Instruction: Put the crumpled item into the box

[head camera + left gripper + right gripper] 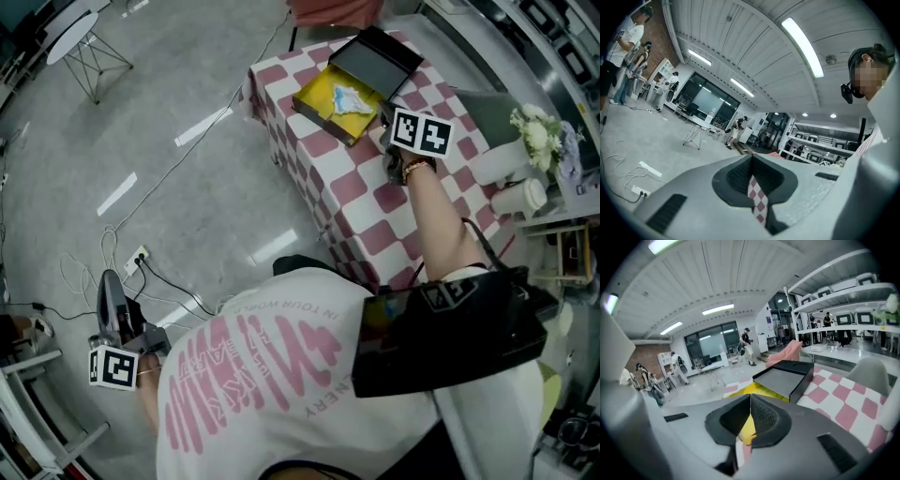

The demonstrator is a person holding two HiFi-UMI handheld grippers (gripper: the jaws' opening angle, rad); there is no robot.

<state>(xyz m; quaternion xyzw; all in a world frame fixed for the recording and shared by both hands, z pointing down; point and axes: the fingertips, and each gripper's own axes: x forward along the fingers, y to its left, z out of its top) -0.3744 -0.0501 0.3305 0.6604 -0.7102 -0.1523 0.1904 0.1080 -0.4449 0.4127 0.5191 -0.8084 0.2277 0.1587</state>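
A yellow box (322,105) lies open on the pink-and-white checkered table (361,192), its black lid (375,58) leaning behind it. The crumpled pale item (352,97) rests inside the box. My right gripper (385,116) hovers at the box's near right corner, jaws shut with nothing between them; in the right gripper view its tips (750,397) meet in front of the yellow box (757,390) and black lid (785,378). My left gripper (110,283) hangs low at the person's left side over the floor, away from the table. Its jaws (751,157) are shut and empty.
White flowers (536,131) and white cups (521,197) stand at the table's right side. A power strip (138,258) with cables lies on the grey floor near the left gripper. A small folding table (75,33) stands far left. People stand in the background.
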